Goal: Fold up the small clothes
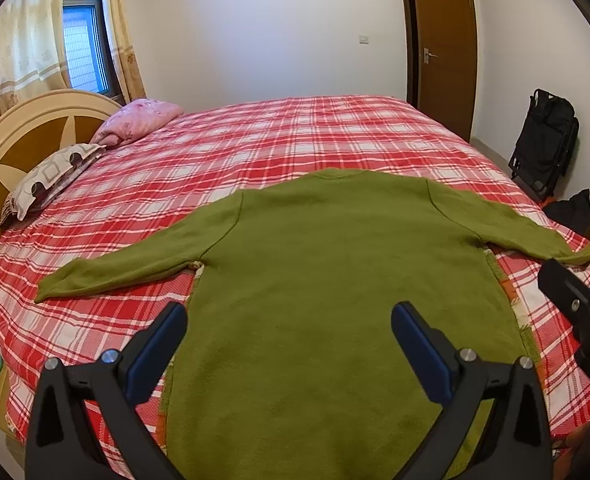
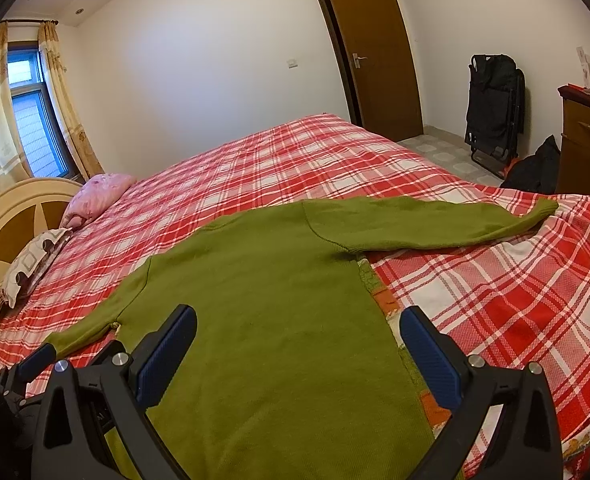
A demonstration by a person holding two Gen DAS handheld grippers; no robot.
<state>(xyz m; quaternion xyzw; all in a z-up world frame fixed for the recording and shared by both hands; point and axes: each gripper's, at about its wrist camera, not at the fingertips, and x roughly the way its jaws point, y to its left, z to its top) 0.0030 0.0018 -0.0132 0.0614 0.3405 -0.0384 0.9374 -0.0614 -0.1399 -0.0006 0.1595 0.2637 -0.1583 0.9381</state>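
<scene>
At the far left of the left wrist view, a headboard (image 1: 23,136) curves up, with a patterned pillow (image 1: 47,180) and a pink one (image 1: 139,120) leaning against it. The plaid bedspread (image 1: 295,132) fills the middle of both views.

On it lies the sweater (image 1: 315,272), green, spread flat with its neckline toward the top of the frame and its hem running out of the bottom edge. Its left sleeve (image 1: 127,268) stretches to the left-centre of the frame; the right sleeve (image 2: 435,224) reaches the right-centre of the right wrist view, cuff resting on the plaid.

The left gripper (image 1: 289,328) hovers low in its frame over the sweater's lower body, fingers spread wide, nothing between them. The right gripper (image 2: 299,332) stands the same way at the bottom of its own view, fingers spread and empty, straddling the sweater's right side seam; whether either gripper touches the cloth cannot be told. Its dark body also pokes into the right edge of the left view.

The knit looks soft, limp and fairly light, with a fuzzy surface that should grip the pads rather than slip. It will sag and drag if lifted by one point, so a pinch through a sleeve near the cuff, or at shoulder and hem together, seems the soundest hold. No part looks fragile.

At the right, a door (image 2: 375,48) and a folded black chair (image 2: 495,108) stand by the wall.
</scene>
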